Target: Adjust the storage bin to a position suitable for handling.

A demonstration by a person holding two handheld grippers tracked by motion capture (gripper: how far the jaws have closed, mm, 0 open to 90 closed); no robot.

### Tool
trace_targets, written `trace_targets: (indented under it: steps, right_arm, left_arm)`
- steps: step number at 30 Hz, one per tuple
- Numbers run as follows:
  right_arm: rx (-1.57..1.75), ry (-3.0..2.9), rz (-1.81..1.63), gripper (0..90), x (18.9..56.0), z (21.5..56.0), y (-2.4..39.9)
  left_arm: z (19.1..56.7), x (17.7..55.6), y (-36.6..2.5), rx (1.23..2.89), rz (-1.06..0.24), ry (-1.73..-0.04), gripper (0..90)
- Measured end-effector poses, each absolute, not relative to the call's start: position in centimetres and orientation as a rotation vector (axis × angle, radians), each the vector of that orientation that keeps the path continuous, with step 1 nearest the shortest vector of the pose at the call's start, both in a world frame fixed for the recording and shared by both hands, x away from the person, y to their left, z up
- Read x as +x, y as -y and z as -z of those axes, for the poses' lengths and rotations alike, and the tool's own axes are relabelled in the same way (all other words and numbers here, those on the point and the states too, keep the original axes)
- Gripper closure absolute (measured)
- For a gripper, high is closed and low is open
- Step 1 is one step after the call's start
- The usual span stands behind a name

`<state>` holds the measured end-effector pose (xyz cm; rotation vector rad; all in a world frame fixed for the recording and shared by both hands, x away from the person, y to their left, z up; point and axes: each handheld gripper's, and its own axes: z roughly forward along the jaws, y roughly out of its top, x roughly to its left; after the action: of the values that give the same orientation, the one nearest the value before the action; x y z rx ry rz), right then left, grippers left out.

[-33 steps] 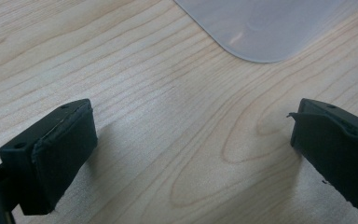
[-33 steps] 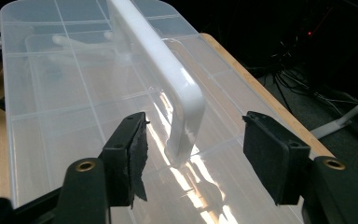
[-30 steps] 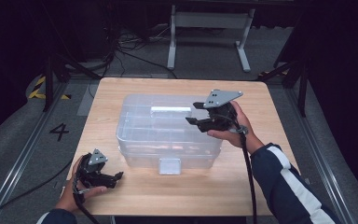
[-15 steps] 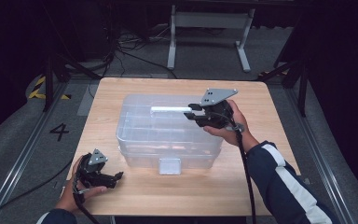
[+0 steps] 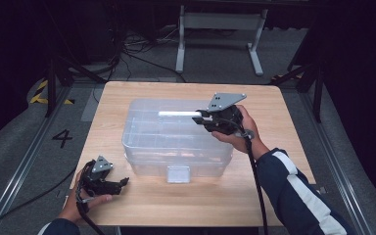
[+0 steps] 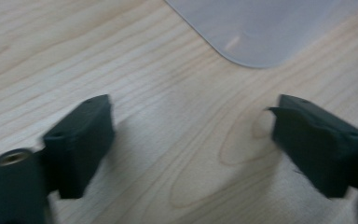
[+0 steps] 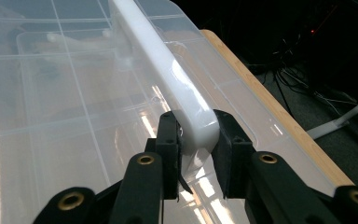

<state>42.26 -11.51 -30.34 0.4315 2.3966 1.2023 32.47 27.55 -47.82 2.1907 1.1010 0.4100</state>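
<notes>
This looks like a lab or recording studio set up for filming: a lone wooden desk (image 5: 142, 98) stands on grey carpet amid black surroundings, with loose cables (image 5: 127, 54) on the floor, a metal stand (image 5: 220, 22), yellow-black hazard tape (image 5: 41, 90) and a floor number 4 (image 5: 62, 138).

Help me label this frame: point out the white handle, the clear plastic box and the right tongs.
white handle (image 7: 168, 74): right gripper view, middle of the bar.
clear plastic box (image 5: 152, 142): high view, lid's flat top.
right tongs (image 7: 196, 140): right gripper view, midway between the tips, which press on the handle's near end.
</notes>
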Motion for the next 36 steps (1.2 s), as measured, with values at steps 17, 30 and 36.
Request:
trace_targets:
  steps: [17, 30, 36]
  right_arm:
    - [0.462, -2.437, -1.187, 72.8, 43.8, 28.8, 11.4]
    - [0.482, -2.438, -1.147, 71.3, 44.7, 27.7, 10.9]
    - [0.483, -2.441, -1.147, 71.3, 44.8, 27.7, 10.9]
  left_arm:
    - [43.1, 31.0, -27.3, 2.073, -0.534, -0.959, 43.0]
    - [40.1, 30.9, -26.4, 2.003, -0.556, -0.892, 70.2]
    - [39.7, 31.3, -25.6, 2.002, -0.570, -0.885, 85.8]
